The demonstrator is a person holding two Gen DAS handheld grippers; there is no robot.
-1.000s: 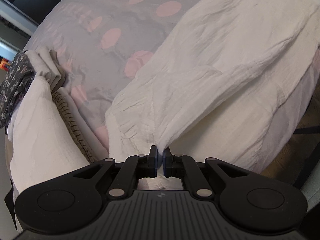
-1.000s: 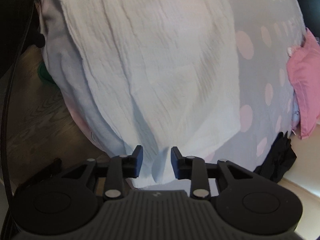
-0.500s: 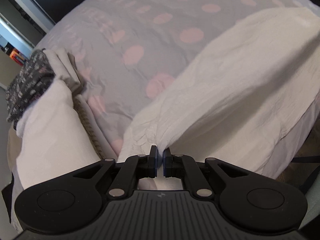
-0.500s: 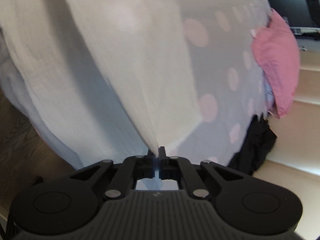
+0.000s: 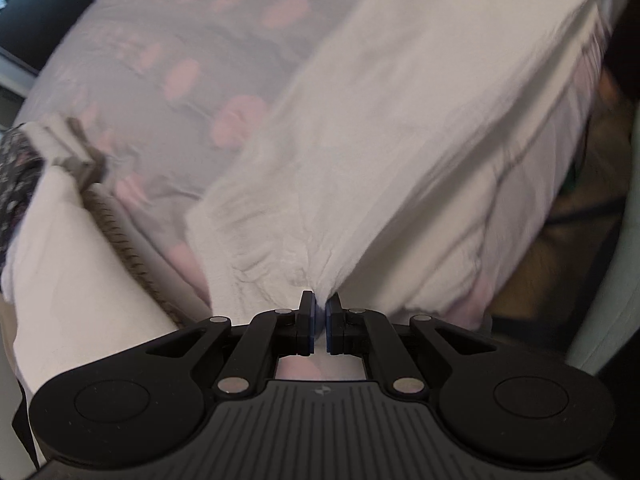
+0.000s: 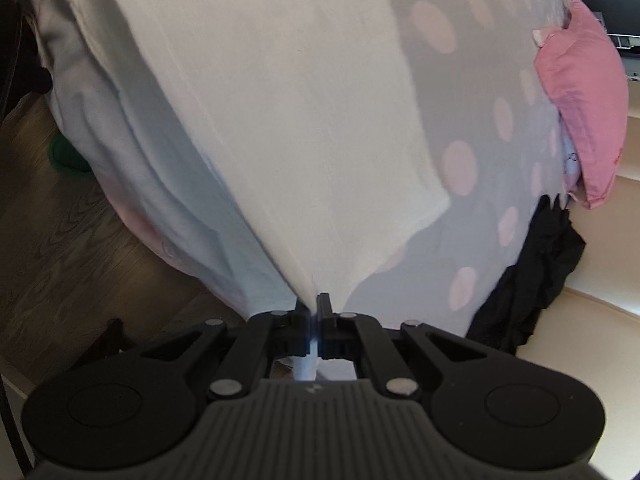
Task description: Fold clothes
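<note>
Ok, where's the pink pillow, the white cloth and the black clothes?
pink pillow (image 6: 582, 92), right wrist view, its middle
white cloth (image 6: 280, 112), right wrist view, its flat middle
black clothes (image 6: 536, 276), right wrist view, the heap's middle

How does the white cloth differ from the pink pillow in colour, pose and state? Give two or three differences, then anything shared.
The white cloth is pale; the pink pillow is bright pink. The cloth is pinched by the right gripper and the left gripper; the pillow is untouched. The cloth spreads flat; the pillow is plump. Both rest on the spotted bedcover.

white garment (image 5: 400, 128), grey pink-dotted bedspread (image 6: 480, 92), pink pillow (image 6: 584, 96)
</note>
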